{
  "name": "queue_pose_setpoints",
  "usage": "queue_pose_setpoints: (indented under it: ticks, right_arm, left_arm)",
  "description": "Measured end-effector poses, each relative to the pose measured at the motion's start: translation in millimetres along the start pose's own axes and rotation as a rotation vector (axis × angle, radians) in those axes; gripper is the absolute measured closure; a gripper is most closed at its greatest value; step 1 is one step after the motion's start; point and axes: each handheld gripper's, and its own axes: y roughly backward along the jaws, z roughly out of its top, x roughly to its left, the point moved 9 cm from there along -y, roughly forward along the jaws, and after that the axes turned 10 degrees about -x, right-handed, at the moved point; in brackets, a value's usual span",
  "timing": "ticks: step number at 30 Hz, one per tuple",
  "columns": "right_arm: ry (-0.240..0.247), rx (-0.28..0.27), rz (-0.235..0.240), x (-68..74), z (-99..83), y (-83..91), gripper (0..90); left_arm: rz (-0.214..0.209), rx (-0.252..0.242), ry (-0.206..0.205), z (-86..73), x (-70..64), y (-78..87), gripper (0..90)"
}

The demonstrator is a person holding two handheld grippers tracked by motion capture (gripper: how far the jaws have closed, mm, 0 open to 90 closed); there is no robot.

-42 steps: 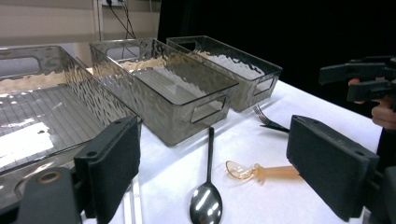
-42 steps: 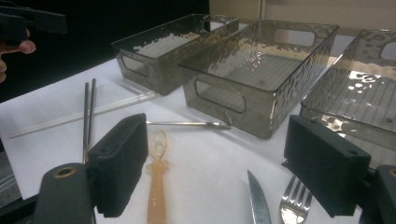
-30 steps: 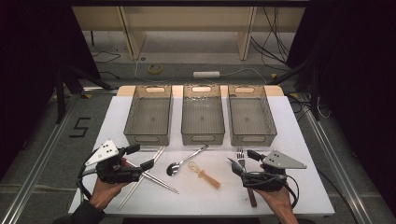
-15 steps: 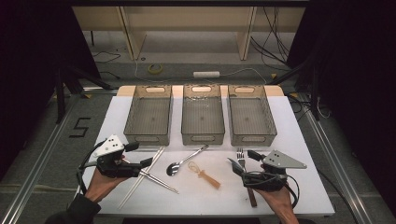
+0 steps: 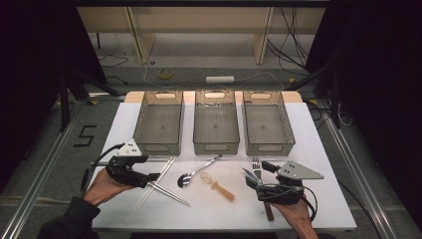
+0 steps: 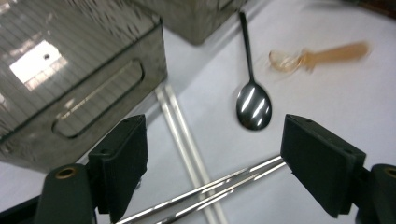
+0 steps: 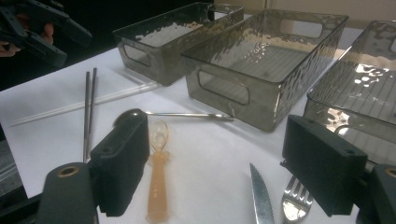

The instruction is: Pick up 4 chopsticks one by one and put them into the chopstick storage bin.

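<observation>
We see the white desk (image 5: 318, 149) carrying three empty grey bins (image 5: 215, 122) along its far edge, with cutlery scattered toward the near edge. Our left tongs (image 6: 212, 163) hang open just over the crossed metal chopsticks (image 6: 219, 189) near the desk's left edge; their long axis runs across the gap between the jaws, closer to this hand. Our right tongs (image 7: 215, 161) are open too, empty, above the knife (image 7: 261, 196) and fork (image 7: 295, 198).

The white table (image 5: 318, 149) is bright under light from above, while the room around it is dark. The bins (image 7: 261, 56) show glare. In the left gripper view the orange spoon (image 6: 322, 55) is blurred.
</observation>
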Motion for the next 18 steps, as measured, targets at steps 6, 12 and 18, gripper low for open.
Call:
queue_pose_setpoints:
  ticks: [6, 12, 18]
  right_arm:
    - [0.0, 0.016, 0.008, 1.2, -2.4, -2.0, 24.1]
    - [0.005, 0.026, 0.018, 3.0, -3.6, -3.0, 24.0]
    - [0.007, 0.033, 0.018, 2.3, -4.3, -2.7, 24.0]
  left_arm:
    - [-0.001, 0.118, -0.046, -10.8, -0.5, -7.7, 23.8]
    - [0.008, 0.217, -0.071, -23.3, 3.8, -11.6, 26.5]
    - [-0.001, 0.298, -0.115, -34.5, 5.1, -15.8, 34.0]
